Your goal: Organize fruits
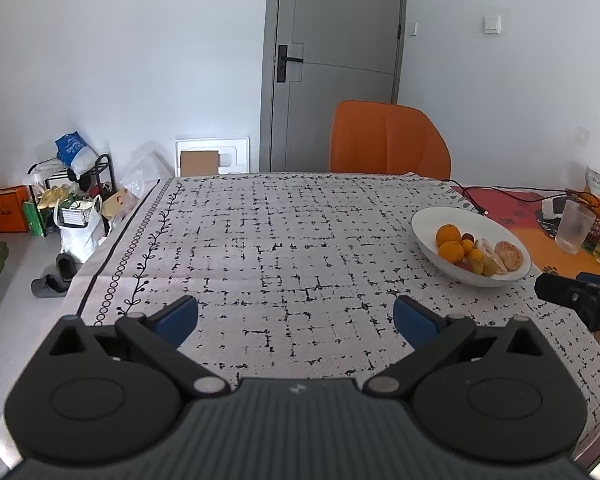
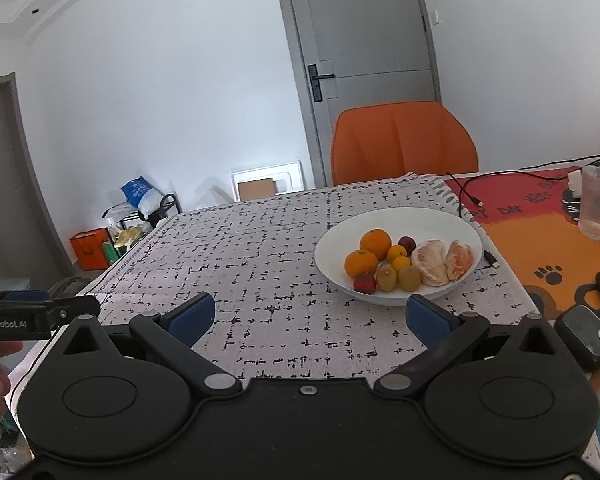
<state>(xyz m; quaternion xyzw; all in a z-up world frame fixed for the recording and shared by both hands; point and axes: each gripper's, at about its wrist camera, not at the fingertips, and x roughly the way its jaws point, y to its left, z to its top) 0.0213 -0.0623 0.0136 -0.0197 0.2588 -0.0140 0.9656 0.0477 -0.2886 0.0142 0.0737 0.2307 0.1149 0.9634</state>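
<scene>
I read "GenRobot.AI" on the left gripper [image 2: 40, 316]. Both it and my right gripper [image 2: 310, 316] hover released, empty. Fruits [image 2: 408, 264] fill the white bowl [image 2: 332, 264] on the surface [image 2: 260, 264].

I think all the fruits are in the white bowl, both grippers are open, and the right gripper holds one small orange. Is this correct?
Not fully. The right gripper holds nothing: the right wrist view shows only tablecloth between its open fingers. The rest stands: the fruits, like the small orange, lie in the white bowl, and the left gripper is open too.
</scene>
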